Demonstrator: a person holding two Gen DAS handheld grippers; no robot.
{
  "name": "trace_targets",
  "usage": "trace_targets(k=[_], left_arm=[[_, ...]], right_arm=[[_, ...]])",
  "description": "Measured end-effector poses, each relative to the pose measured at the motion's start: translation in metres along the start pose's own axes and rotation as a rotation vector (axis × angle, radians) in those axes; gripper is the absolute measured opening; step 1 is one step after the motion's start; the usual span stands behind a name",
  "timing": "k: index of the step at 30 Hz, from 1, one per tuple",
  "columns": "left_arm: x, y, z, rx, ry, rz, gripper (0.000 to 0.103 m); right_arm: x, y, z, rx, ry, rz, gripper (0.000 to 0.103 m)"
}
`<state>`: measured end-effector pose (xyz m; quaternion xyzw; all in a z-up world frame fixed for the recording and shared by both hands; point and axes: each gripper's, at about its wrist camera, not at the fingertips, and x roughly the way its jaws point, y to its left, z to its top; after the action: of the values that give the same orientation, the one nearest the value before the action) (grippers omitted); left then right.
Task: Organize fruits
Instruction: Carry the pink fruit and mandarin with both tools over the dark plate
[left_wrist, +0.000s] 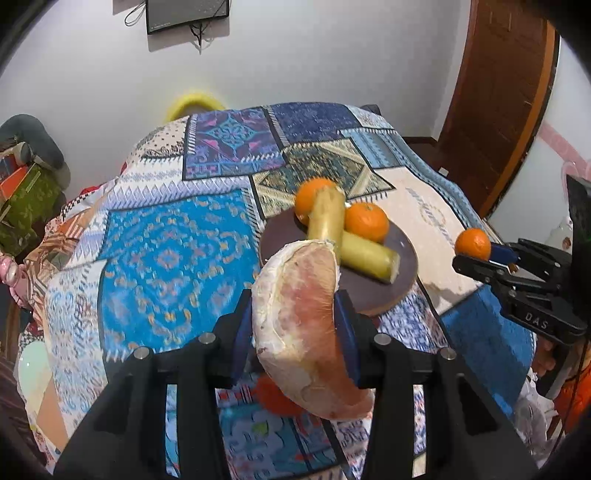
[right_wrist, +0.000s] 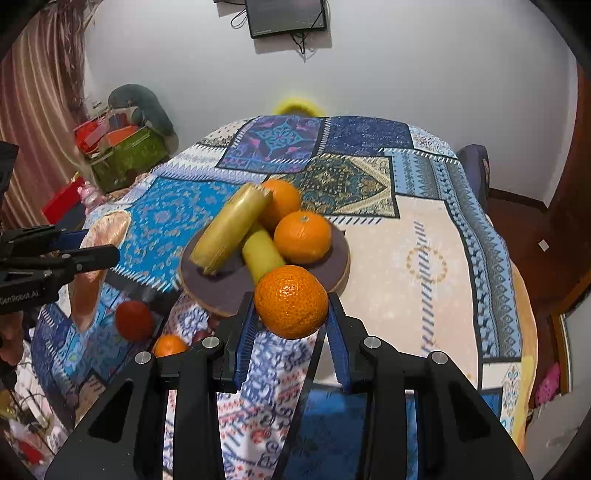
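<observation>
2 grippers are raised over the patterned bed cover (right_wrist: 424, 266). A pomelo wedge (left_wrist: 303, 332) is clamped in the left gripper (left_wrist: 295, 325) jaws, near the plate (right_wrist: 221, 288) holding 2 yellow pieces and 2 oranges. An orange (right_wrist: 291, 301) is pinched in the right gripper (right_wrist: 291, 325) jaws, just before the plate.

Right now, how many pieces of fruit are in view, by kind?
Oranges: 4, two on the plate at and, one in the right gripper, one on the cloth
Yellow cut pieces: 2, at and
Pomelo wedge: 1, in the left gripper
Red round fruit: 1
Total: 8
</observation>
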<state>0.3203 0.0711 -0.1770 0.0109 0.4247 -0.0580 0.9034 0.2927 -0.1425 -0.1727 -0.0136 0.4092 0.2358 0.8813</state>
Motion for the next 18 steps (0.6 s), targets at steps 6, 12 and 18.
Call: trace_targets(k=[6, 12, 18], left_arm=[[0.016, 0.009, 0.021, -0.005, -0.014, -0.001, 0.039], [0.048, 0.019, 0.036, -0.021, 0.015, -0.038, 0.012], [0.075, 0.021, 0.035, -0.025, 0.054, -0.052, 0.012]], right_arm=[[0.013, -0.007, 0.013, 0.000, -0.007, -0.008, 0.033], [0.029, -0.012, 0.022, 0.005, -0.004, -0.007, 0.033], [0.045, -0.015, 0.020, -0.002, 0.016, -0.004, 0.033]])
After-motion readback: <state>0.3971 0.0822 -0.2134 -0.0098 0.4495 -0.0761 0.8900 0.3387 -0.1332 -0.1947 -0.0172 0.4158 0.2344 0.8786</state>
